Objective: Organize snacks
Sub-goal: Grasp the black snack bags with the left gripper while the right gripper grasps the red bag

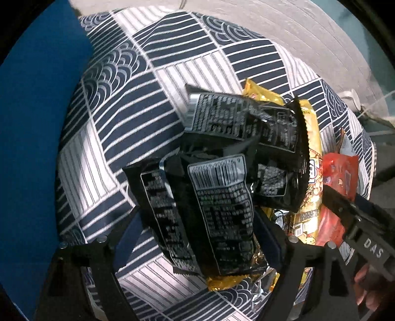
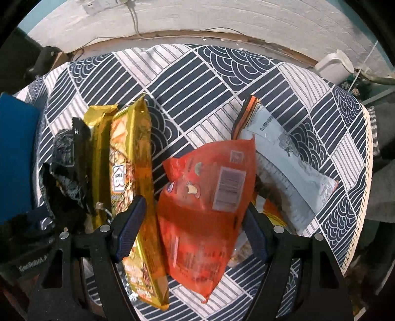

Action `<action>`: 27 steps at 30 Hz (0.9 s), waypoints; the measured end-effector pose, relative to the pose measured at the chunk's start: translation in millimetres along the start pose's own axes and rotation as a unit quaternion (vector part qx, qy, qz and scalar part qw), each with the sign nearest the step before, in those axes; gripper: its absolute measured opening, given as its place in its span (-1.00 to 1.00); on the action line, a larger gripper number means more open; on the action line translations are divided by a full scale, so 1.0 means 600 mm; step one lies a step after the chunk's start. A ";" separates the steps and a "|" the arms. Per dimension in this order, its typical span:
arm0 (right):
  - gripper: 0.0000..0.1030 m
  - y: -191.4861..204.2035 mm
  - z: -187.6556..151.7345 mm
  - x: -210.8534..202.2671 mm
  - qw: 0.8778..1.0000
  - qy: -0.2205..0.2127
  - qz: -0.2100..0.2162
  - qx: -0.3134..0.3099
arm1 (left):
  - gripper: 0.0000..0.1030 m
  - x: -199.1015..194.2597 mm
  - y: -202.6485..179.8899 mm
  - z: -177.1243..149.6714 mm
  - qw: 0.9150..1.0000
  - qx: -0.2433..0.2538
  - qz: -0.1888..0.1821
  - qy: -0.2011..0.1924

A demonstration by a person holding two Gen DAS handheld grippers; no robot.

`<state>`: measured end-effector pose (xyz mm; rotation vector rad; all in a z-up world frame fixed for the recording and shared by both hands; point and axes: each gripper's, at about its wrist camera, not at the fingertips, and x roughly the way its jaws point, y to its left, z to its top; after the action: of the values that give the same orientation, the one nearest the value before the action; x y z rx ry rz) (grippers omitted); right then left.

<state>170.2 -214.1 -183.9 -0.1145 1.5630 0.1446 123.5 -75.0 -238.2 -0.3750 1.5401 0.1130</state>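
Left gripper (image 1: pixel 195 237) spread around a black packet (image 1: pixel 222 217); right gripper (image 2: pixel 195 229) spread around an orange packet (image 2: pixel 207 197); neither pinches.

Left tool (image 1: pixel 195 237) black frame, navy ribbed pads, silver round screws, right tool (image 2: pixel 191 229) alike

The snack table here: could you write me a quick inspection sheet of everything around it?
Surface: tablecloth, navy and white patterned.
Job's things: black packets piled; gold packet; orange packet; grey-white packet partly beneath it.
Clutter: blue object at the table's left.
Grippers: left gripper open astride a black packet; right gripper open astride the orange packet.
Cables: cable down the wall from a socket.
Surroundings: white wall; white container.
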 end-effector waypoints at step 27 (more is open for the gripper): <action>-0.58 0.008 -0.001 -0.029 0.999 -0.010 -0.019 -0.043 | 0.13 -0.064 0.055 -0.018 0.999 0.034 -0.021 -0.020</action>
<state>169.0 -210.0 -166.2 -0.2096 1.5344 0.1815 101.8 -41.0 -205.7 -0.3494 1.4907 0.0345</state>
